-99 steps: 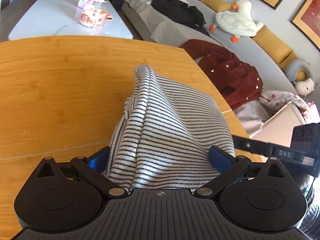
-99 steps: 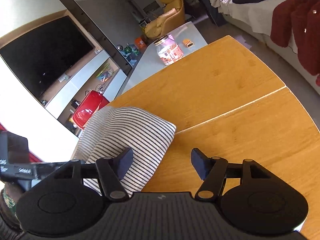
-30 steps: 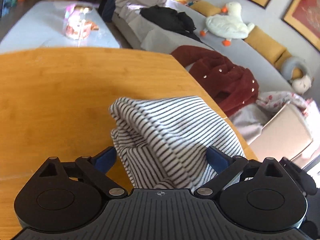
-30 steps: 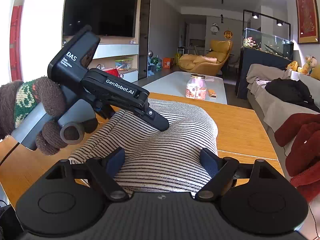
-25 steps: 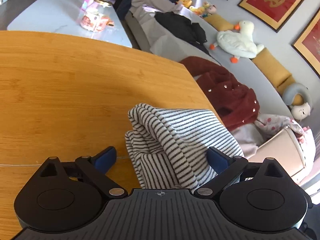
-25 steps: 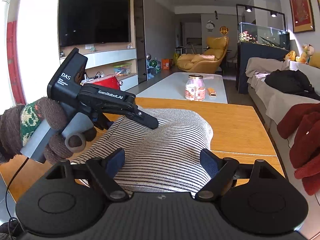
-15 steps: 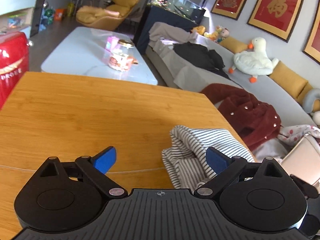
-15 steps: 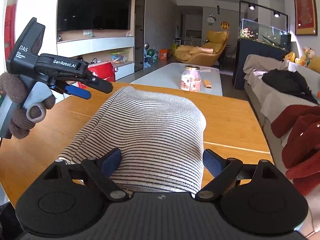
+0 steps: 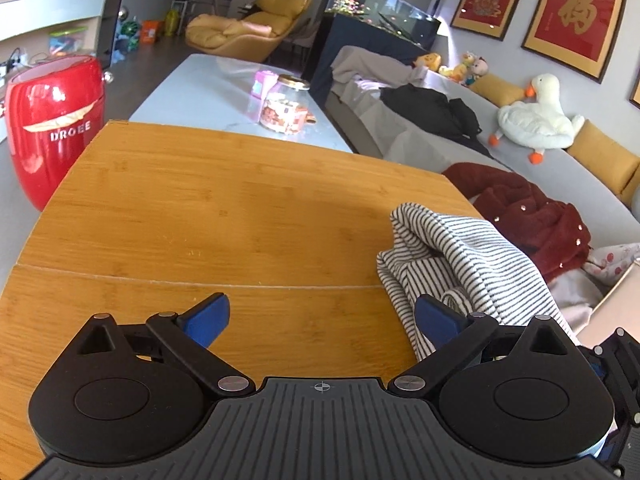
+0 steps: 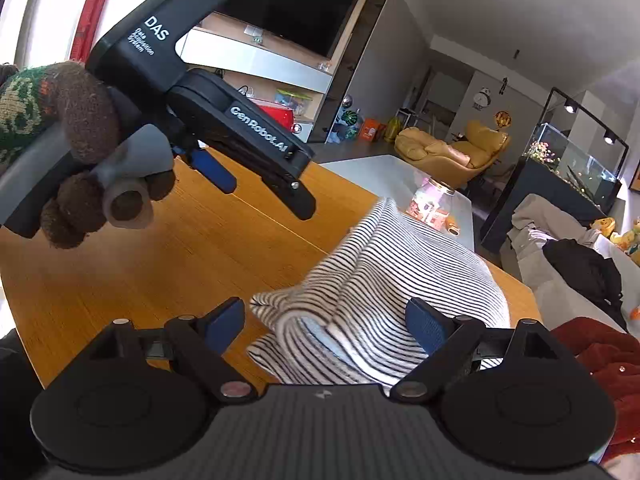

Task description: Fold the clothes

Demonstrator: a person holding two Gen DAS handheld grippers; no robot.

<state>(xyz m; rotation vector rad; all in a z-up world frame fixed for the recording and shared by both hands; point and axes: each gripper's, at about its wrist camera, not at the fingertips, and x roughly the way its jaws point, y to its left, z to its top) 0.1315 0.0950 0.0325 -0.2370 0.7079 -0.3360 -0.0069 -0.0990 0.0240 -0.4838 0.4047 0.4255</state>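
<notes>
A folded black-and-white striped garment (image 9: 464, 264) lies bunched at the right edge of the wooden table (image 9: 224, 216). My left gripper (image 9: 322, 320) is open and empty over bare wood, the garment just past its right finger. In the right wrist view the garment (image 10: 384, 292) lies between the fingers of my open right gripper (image 10: 326, 320), which hovers at its near end. The left gripper (image 10: 240, 160) also shows there, raised above the table to the garment's left, held by a gloved hand (image 10: 68, 152).
A red appliance (image 9: 52, 128) stands beyond the table's left corner. A white coffee table with a jar (image 9: 284, 104) is behind. A grey sofa at the right holds a dark red coat (image 9: 532, 216), a black garment (image 9: 432, 108) and a plush duck (image 9: 536, 120).
My left gripper has let go of the garment, lifted and swung left off it. My right gripper has dropped lower at the garment's near end. The garment now sits in a bunched fold.
</notes>
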